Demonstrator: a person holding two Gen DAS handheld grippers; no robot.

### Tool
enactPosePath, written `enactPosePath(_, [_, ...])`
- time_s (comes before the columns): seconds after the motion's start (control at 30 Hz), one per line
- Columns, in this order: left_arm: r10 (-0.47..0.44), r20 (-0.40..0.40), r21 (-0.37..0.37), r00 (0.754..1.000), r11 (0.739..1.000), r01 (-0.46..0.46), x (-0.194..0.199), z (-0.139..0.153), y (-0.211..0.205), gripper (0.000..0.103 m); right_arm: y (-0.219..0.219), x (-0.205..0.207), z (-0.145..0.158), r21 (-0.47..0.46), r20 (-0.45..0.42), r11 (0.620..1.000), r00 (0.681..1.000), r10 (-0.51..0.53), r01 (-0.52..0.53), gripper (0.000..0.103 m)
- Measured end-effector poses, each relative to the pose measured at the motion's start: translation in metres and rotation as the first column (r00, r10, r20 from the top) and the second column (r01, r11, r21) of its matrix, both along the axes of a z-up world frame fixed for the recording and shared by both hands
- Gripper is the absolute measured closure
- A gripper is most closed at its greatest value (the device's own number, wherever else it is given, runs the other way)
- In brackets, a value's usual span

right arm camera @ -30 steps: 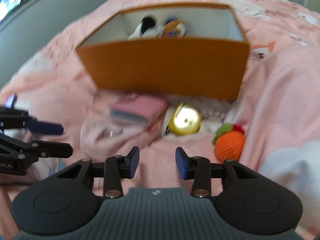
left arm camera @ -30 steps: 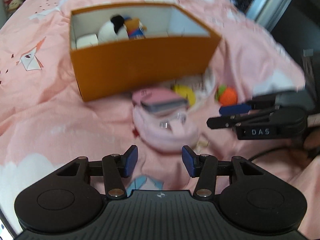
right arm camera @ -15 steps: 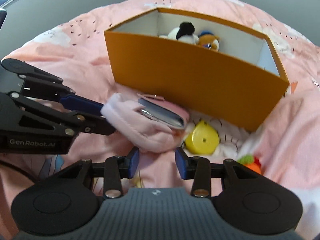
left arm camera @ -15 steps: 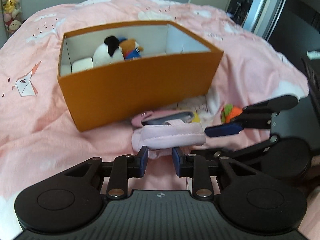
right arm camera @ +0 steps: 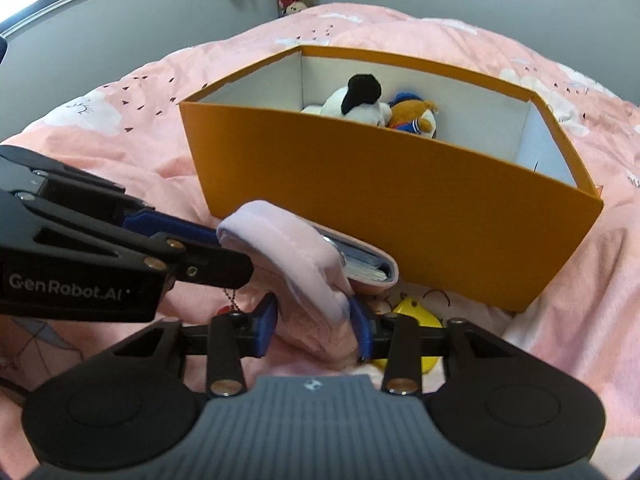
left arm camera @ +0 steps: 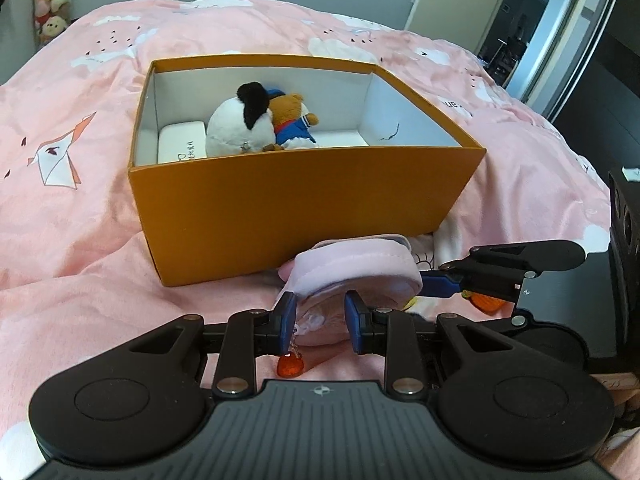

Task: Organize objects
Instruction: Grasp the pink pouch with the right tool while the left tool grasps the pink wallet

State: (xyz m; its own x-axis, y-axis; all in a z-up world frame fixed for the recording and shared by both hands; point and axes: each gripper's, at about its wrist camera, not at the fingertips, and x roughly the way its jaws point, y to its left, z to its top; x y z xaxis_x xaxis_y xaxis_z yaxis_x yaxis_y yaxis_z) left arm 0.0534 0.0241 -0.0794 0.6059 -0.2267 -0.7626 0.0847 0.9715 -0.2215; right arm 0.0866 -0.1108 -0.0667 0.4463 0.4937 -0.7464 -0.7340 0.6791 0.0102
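Observation:
An orange box stands on the pink bed, holding a black-and-white plush, a brown bear plush and a white case. A soft pink pouch lies in front of the box, with a pink wallet resting on it. My left gripper is shut on the pouch's near edge. My right gripper is shut on the pouch from the other side; it shows in the left wrist view. A small orange charm hangs from the pouch.
A yellow round toy and an orange knitted carrot lie on a white cloth by the box's front right corner. The pink bedspread has folds around the box. A dark speaker stands at the right.
Both grippers closed in on the pink pouch and gripped it from opposite sides. The pouch has lifted slightly off the bed with the wallet on it.

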Motion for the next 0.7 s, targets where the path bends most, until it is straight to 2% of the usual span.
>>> enactPosePath(0.1, [0.006, 0.016, 0.019, 1.000, 1.000, -0.007, -0.004, 0.005, 0.001, 0.070, -0.001, -0.001, 0.000, 0.014, 0.000, 1.000, 1.000, -0.001, 0.001, 0.080])
enactPosePath(0.3, [-0.002, 0.046, 0.010, 0.999, 1.000, 0.002, -0.018, 0.024, 0.003, 0.069, -0.020, -0.012, 0.026, 0.036, 0.003, 0.999, 1.000, -0.018, 0.018, 0.082])
enactPosePath(0.47, [0.015, 0.022, -0.099, 1.000, 0.995, -0.013, -0.014, 0.034, 0.009, 0.061, -0.053, -0.011, 0.058, 0.078, -0.082, 0.994, 0.994, -0.072, 0.078, 0.082])
enactPosePath(0.6, [0.061, -0.051, -0.153, 0.997, 0.986, -0.068, 0.000, 0.031, 0.008, 0.058, -0.075, -0.002, 0.079, 0.093, -0.148, 0.984, 0.980, -0.134, 0.149, 0.082])
enactPosePath(0.7, [0.100, -0.115, -0.216, 0.988, 0.969, -0.123, 0.011, 0.023, 0.009, 0.054, -0.089, 0.011, 0.085, 0.064, -0.197, 0.978, 0.963, -0.181, 0.197, 0.081])
